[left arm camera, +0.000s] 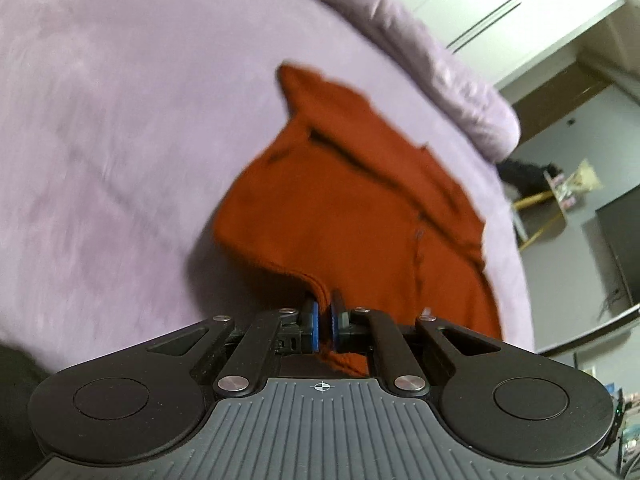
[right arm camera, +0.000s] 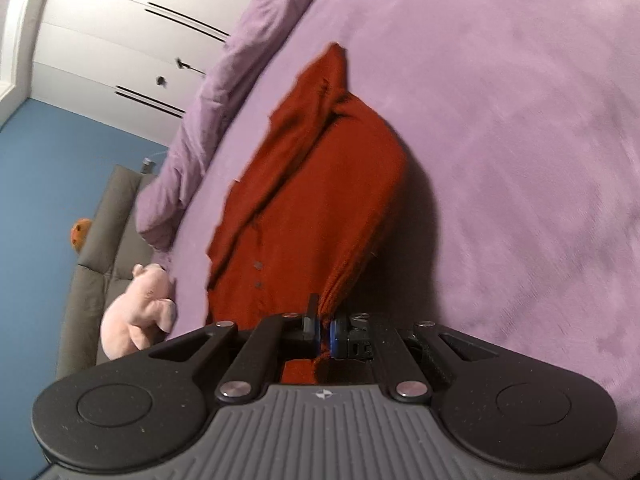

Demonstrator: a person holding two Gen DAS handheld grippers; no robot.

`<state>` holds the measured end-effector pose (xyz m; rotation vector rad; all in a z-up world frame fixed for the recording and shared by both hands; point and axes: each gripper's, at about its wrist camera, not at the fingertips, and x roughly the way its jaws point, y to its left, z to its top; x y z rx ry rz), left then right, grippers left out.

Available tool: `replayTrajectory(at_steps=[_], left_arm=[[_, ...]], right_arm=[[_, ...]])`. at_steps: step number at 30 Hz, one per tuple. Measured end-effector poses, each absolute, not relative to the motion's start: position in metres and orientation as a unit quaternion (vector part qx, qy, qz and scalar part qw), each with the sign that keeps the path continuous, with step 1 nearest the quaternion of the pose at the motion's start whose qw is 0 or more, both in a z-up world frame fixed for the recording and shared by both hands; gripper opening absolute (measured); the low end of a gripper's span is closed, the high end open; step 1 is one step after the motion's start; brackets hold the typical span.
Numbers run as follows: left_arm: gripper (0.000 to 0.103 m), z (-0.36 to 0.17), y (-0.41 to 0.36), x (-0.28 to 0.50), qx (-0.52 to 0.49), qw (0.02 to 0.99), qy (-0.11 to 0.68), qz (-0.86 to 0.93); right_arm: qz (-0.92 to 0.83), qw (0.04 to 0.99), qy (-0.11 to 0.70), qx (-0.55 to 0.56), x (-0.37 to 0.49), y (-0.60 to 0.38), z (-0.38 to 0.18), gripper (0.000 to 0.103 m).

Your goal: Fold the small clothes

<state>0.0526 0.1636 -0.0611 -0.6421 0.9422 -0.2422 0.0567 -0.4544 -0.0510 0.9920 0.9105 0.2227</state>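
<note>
Rust-red garment point(left arm camera: 360, 208) on the purple bedspread point(left arm camera: 120, 120), pinched by left gripper point(left arm camera: 323, 316) and right gripper point(right arm camera: 325, 322); next, judge the fold-over

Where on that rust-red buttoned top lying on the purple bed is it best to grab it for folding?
Probably at the near hem corners, coming in low from the near side. The rust-red buttoned knit top lies lengthwise away from both cameras, its thin edge nearest. The left gripper and right gripper already have their jaws shut on that edge, one at each side.
</note>
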Motion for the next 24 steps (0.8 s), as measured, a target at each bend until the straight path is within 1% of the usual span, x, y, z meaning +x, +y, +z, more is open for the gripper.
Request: replayTrajectory(at_steps=[6, 11, 19, 24], left_arm=[[0.007, -0.04, 0.163, 0.095, -0.293, 0.855, 0.412, -0.113], [0.007, -0.04, 0.16, 0.134, -0.276, 0.868, 0.4, -0.099], [0.007, -0.072, 0.145, 0.194, -0.233, 0.872, 0.424, -0.071], [0.009, -0.09, 0.137, 0.207, -0.201, 0.874, 0.438, -0.063]], right_arm=[[0.1, 0.802, 0.395, 0.436, 0.101, -0.452, -0.027, 0.003], [0.082, 0.827, 0.387, 0.401, 0.151, -0.445, -0.019, 0.003], [0.041, 0.845, 0.411, 0.34, 0.22, -0.428, -0.039, 0.003], [0.034, 0.85, 0.431, 0.302, 0.241, -0.418, -0.058, 0.003]])
